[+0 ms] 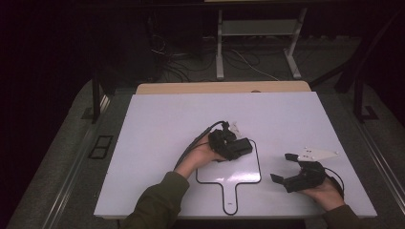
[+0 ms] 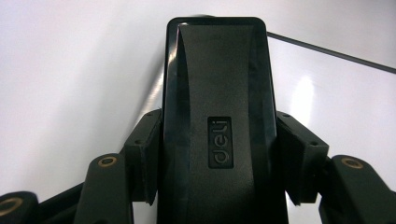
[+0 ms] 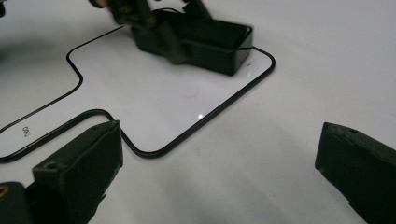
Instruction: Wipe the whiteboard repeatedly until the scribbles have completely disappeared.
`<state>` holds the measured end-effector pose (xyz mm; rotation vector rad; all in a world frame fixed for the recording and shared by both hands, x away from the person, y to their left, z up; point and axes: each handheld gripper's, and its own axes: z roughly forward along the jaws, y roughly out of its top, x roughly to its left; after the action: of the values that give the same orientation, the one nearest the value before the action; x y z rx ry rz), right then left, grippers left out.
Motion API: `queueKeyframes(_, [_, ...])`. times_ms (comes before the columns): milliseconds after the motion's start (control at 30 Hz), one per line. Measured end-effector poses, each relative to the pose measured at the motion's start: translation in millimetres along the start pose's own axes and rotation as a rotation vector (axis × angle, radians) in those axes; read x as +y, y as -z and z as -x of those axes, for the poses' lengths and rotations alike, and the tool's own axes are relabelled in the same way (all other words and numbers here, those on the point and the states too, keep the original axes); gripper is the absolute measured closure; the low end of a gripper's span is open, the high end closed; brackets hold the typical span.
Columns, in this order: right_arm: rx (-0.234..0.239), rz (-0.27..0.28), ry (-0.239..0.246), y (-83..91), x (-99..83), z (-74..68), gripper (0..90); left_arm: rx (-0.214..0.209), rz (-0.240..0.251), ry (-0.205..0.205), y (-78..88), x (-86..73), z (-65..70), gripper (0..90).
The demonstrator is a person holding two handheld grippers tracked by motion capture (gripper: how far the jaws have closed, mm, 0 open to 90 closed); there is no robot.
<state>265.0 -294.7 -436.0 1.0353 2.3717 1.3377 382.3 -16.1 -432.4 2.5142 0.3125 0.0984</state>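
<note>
I am holding my left gripper (image 1: pixel 241 147) over the middle of the white table (image 1: pixel 162 119), and its jaws are clamping a black box (image 2: pixel 217 116) from both sides, their pads pressing against its long edges. In the left gripper view the box is running straight away from me between the jaws, with a small raised label reading "deli" on its top face. The box is sitting low over the table at the upper right part of a black outline (image 1: pixel 259 164) drawn on the surface, a rounded square with a short handle-shaped tab pointing toward me; whether the box is touching the table I cannot tell. In the right gripper view the box (image 3: pixel 212 42) is lying across the far corner of that outline (image 3: pixel 219 109), with the left gripper (image 3: pixel 154 32) gripping its near end. I am keeping my right gripper (image 1: pixel 282 168) well apart from it, near the right front part of the table, outside the outline, with its jaws spread wide and nothing between them. My left hand (image 1: pixel 198 157) and right hand (image 1: pixel 325 191) are wrapping the gripper bodies.
</note>
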Motion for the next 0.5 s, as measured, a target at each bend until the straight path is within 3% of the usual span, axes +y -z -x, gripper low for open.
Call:
queueKeyframes(67, [-0.001,0.002,-0.003,0.2,0.1,0.3,0.0,0.001,0.007,0.035,3.1,-5.2,-1.0,39.5])
queueKeyframes(167, [-0.002,0.003,-0.004,-0.1,0.2,0.0,0.0,0.027,0.014,0.079,7.4,-11.9,-13.4,39.4])
queueKeyframes(333, [-0.001,0.0,-0.003,-1.0,0.2,-0.2,0.0,0.031,0.014,0.073,8.2,-13.2,-15.0,39.3])
queueKeyframes(400, [0.0,0.002,-0.003,-1.0,0.3,0.5,0.0,0.026,0.025,0.095,7.9,-14.1,-14.0,39.2])
queueKeyframes(500, [-0.001,0.001,-0.005,-0.5,0.2,-0.2,0.0,0.021,0.034,0.081,8.6,-15.6,-16.2,39.1])
